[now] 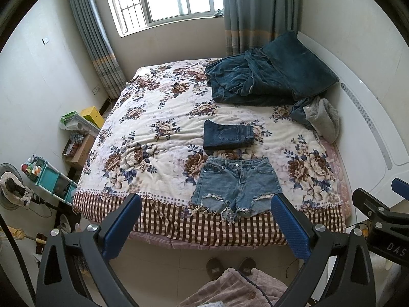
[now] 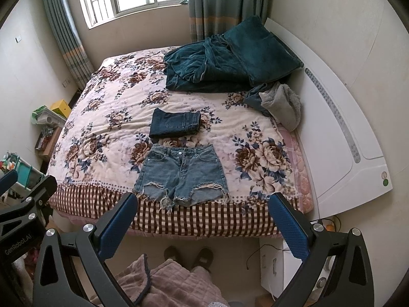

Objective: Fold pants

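Left wrist view: the left gripper point(image 1: 205, 220) hangs above the near edge of the bed point(image 1: 255, 238), its blue fingers point(image 1: 122, 230) spread wide and holding nothing. Between them, further in, the light denim shorts point(image 1: 236, 186) lie flat and unfolded, waistband toward the far side, frayed hems at the near edge over the checked border. Just beyond the waistband sits a dark folded pair of jeans point(image 1: 227, 135), a neat rectangle with the back pocket up. That one looks finished, I'd say. Far right, a heap of teal blanket point(image 1: 268, 79) against the headboard, well apart from the work. The right gripper's frame pokes in at the right edge.

Right wrist view: the right gripper point(image 2: 203, 218) is also splayed open and empty, off the cloth, hovering over the near side of the bed point(image 2: 204, 225). The light denim shorts point(image 2: 181, 176) sit squarely ahead, legs flat side by side, no crease made. The folded pair of jeans point(image 2: 175, 125) rests just past them, not touching as far as I can tell.

So, judging by the layout: one garment done, the shorts not yet started. Both tongs need to come down to the fabric; a leg-over-leg fold seems the likely opener.
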Tool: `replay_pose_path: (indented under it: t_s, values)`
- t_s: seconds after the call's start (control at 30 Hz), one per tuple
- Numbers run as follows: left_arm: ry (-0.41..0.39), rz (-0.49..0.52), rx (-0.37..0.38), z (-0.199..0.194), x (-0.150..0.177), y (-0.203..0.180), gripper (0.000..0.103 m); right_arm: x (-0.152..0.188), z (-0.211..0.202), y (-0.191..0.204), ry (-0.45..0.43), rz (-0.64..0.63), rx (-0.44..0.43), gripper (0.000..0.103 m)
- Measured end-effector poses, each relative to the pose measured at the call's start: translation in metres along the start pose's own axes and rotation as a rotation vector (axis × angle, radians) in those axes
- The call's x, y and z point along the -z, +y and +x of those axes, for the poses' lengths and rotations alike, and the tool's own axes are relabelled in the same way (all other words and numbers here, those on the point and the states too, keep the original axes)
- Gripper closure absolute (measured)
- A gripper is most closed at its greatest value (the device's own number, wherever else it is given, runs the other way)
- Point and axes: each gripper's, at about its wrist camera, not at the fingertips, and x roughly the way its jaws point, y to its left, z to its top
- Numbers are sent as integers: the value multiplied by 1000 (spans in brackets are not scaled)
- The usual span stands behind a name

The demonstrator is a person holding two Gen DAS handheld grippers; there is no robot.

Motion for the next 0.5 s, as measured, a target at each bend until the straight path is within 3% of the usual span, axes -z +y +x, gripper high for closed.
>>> replay_pose_path:
  t_s: [0.5]
  values:
    - [-7,-8,0,-1,-15,-9,0,-6,3,1,-10,7,11,0]
